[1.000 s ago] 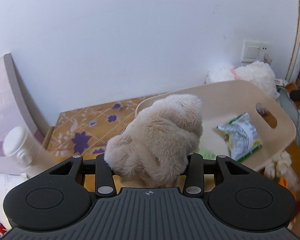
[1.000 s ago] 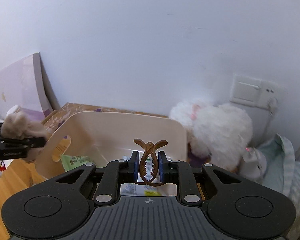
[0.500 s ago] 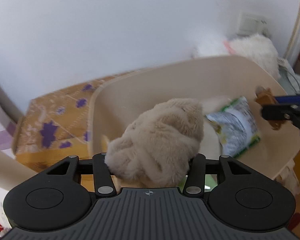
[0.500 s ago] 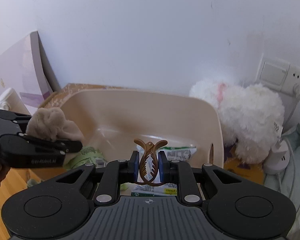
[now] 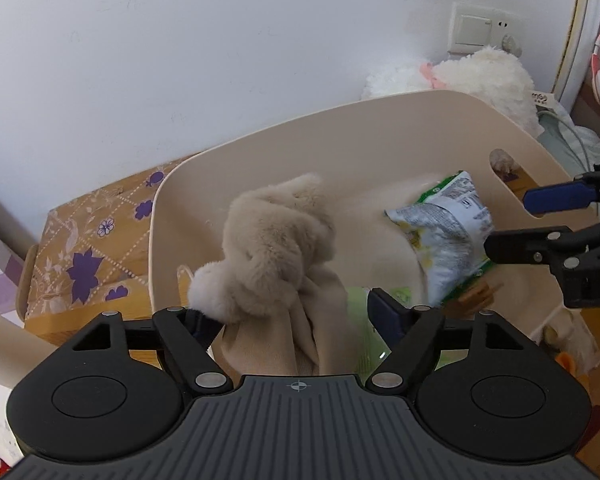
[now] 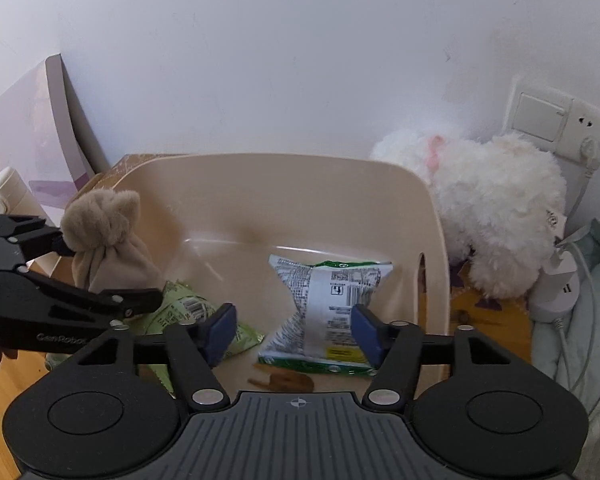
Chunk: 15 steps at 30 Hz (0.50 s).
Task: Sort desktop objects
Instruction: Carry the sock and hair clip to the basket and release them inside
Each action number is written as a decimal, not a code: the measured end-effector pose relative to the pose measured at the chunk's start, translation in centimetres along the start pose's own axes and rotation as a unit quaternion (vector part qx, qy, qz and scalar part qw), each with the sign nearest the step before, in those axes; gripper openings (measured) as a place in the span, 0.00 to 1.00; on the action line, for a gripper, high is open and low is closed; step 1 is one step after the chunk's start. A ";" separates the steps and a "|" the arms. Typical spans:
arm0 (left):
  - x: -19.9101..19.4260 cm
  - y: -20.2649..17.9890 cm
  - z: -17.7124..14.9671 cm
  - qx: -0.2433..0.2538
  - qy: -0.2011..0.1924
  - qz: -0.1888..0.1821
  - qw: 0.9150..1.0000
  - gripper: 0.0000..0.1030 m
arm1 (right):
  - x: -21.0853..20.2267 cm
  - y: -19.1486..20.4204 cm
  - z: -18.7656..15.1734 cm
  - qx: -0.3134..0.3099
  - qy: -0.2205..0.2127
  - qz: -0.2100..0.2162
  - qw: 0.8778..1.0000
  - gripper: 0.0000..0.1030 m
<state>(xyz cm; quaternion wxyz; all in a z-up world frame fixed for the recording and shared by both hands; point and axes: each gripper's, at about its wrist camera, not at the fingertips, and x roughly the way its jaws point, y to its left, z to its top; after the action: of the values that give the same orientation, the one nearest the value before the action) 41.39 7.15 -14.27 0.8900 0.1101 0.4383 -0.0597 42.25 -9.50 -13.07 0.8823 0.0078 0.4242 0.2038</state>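
A beige plastic basin [image 5: 340, 120] [image 6: 280, 160] lies below both grippers. My left gripper [image 5: 296, 316] [image 6: 108, 270] is over its left side and its jaws are opening. A beige plush pouch [image 5: 276, 240] [image 6: 104, 228] sags between them, still leaning on the left finger and clear of the right one. My right gripper [image 6: 292, 332] [image 5: 516, 224] is opening too, with nothing between its blue pads. The brown hair claw [image 6: 284, 380] [image 5: 476, 296] lies on the basin floor just below it. A white-green snack packet [image 6: 328, 304] [image 5: 444, 232] and a green packet [image 6: 188, 312] also lie inside.
A white plush toy [image 6: 480, 208] [image 5: 480, 76] sits behind the basin's right side under a wall socket [image 6: 540, 120]. A charger with its cable [image 6: 556, 288] lies at the right. A floral box [image 5: 92, 240], a white bottle [image 6: 4, 192] and a leaning purple board [image 6: 32, 140] stand at the left.
Both grippers came down over the basin and spread their jaws. The hair claw fell out of the right gripper onto the basin floor. The pouch slackened in the left gripper.
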 end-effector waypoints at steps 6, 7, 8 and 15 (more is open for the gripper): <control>-2.7 0.4 -0.2 0.004 -0.022 0.005 1.000 0.76 | -2.6 0.0 -0.1 0.018 -0.022 -0.015 0.999 0.75; -3.3 0.5 -0.3 0.002 -0.026 0.004 1.000 0.77 | -3.2 0.0 -0.3 0.025 -0.027 -0.017 0.999 0.75; -3.8 0.6 -0.4 0.002 -0.029 0.004 1.000 0.78 | -4.1 0.0 -0.6 0.035 -0.034 -0.020 0.999 0.76; -7.1 1.4 -2.3 0.013 -0.031 0.001 0.999 0.79 | -8.4 1.1 -4.7 0.045 -0.051 -0.044 0.997 0.87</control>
<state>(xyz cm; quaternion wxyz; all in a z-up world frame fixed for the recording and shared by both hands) 35.57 9.10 -9.75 0.9017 0.1202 0.4097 -0.0677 33.63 -12.29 -9.57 0.9098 0.0392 0.3872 0.1443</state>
